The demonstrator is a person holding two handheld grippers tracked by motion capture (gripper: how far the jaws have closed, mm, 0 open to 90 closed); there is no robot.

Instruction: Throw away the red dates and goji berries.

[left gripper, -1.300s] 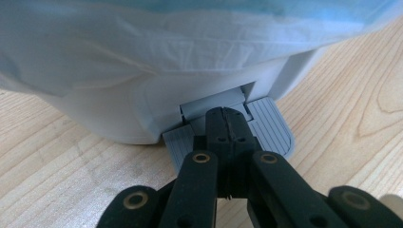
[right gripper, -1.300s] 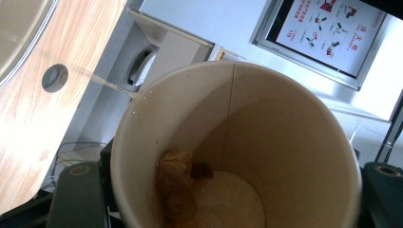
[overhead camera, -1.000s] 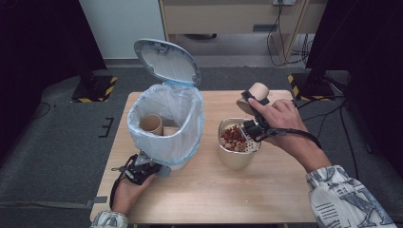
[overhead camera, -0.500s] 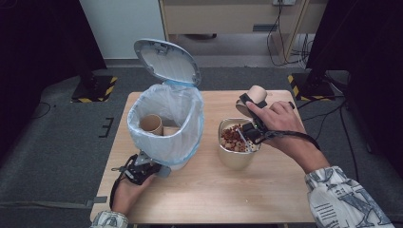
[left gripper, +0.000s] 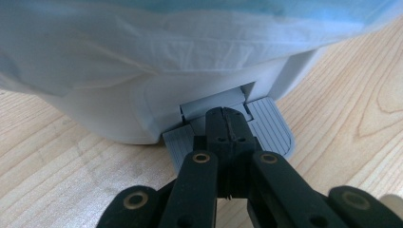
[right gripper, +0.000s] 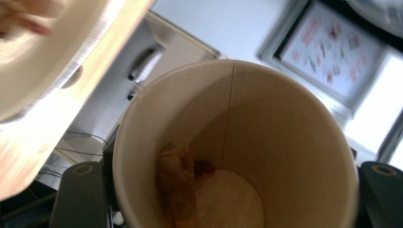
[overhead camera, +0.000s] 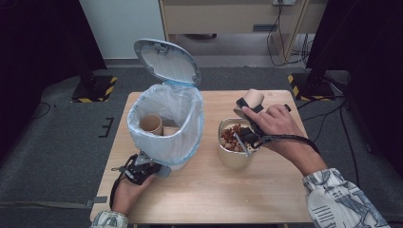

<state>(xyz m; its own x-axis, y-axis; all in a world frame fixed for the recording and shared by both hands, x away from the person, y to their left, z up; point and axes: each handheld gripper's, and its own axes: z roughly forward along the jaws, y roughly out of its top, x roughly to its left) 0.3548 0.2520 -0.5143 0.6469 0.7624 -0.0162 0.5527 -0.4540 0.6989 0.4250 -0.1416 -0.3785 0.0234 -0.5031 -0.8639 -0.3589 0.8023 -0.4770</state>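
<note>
Lower left of the high view, the left gripper (overhead camera: 151, 168), jaws pressed together, bears down on the bin's pedal (left gripper: 266, 128), propping the lid (overhead camera: 166, 61) open. Centre right, the right gripper (overhead camera: 249, 105) clasps 1 paper cup (overhead camera: 254, 98), tipped over the bowl (overhead camera: 233, 156), apparently emptying scraps.

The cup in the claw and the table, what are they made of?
The cup looks like paper: matte tan wall with a straight glued seam down the inside, stained near the bottom. The table looks like pale wood or wood-look laminate, with smooth grain lines.
</note>
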